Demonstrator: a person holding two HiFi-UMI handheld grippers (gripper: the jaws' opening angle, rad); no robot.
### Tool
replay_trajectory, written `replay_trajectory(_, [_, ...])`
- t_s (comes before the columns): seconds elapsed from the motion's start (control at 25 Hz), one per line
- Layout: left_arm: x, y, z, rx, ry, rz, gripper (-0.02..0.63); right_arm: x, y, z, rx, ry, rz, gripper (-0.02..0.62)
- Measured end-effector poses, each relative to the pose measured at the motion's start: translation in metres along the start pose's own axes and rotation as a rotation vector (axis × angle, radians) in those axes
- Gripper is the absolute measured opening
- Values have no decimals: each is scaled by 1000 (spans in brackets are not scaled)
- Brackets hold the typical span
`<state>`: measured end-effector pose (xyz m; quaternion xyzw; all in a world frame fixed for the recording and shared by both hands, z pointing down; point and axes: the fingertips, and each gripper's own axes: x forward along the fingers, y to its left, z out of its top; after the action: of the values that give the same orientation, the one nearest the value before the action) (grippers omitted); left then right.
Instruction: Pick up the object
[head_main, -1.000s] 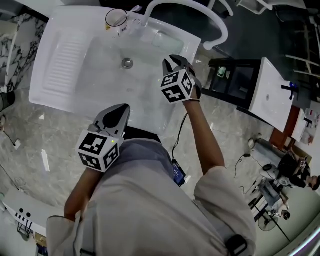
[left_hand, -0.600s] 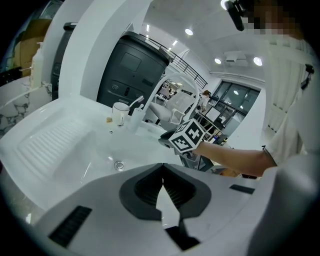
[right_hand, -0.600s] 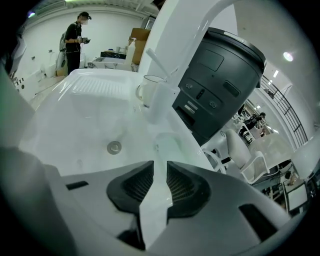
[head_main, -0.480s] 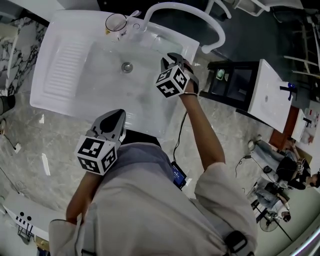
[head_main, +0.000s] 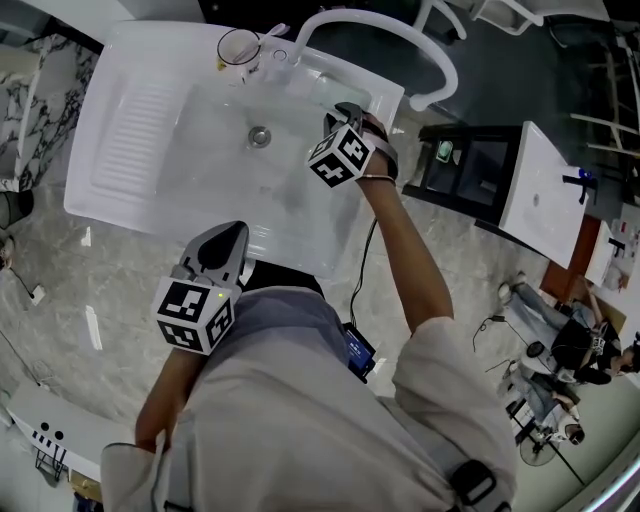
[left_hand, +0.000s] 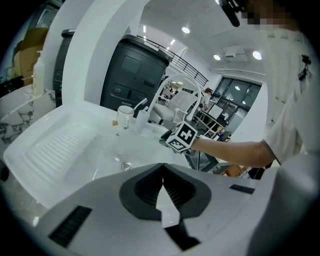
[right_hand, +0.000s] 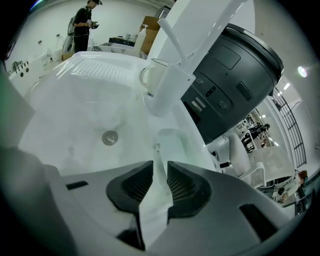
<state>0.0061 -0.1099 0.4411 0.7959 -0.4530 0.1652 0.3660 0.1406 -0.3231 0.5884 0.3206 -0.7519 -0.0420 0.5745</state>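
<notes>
Slippage looked the likeliest trouble. The glass cup (head_main: 236, 45), which I took to be the thing to pick up, stood on the back rim of the white sink (head_main: 128, 140), just beside the base of the faucet (head_main: 378, 22). A smooth, clear wall pinched off-centre could have skidded out or tipped into the basin. The right hand-held gripper (head_main: 346, 110) hung over the right side of the basin, well apart from the cup, its jaws only narrowly parted with nothing between them. That gap seemed too slim for the cup, so without spreading first they would likely have knocked it against the faucet. The left hand-held gripper (head_main: 236, 232) sat near the sink's front edge, its jaw tips touching and empty. Whether the cup held anything could not be made out, and in the right gripper view the faucet base hid part of it. A small pale speck beside a greenish recess at the sink's right rim was too faint to name, so which object was meant was not certain.
</notes>
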Motion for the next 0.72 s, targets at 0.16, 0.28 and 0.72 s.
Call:
replay_trajectory(0.16, [1,3,-3,-18,8,-7,0,8,1,0,-27,20,-9,75])
replay_trajectory(0.28, [1,5,-4,-19,9,-9,0,14,0,-1,-56,41,-22,75])
replay_trajectory(0.72, [-6,13,-4,-15,15,-9,0,22,1,-4,-168,72,-100,75])
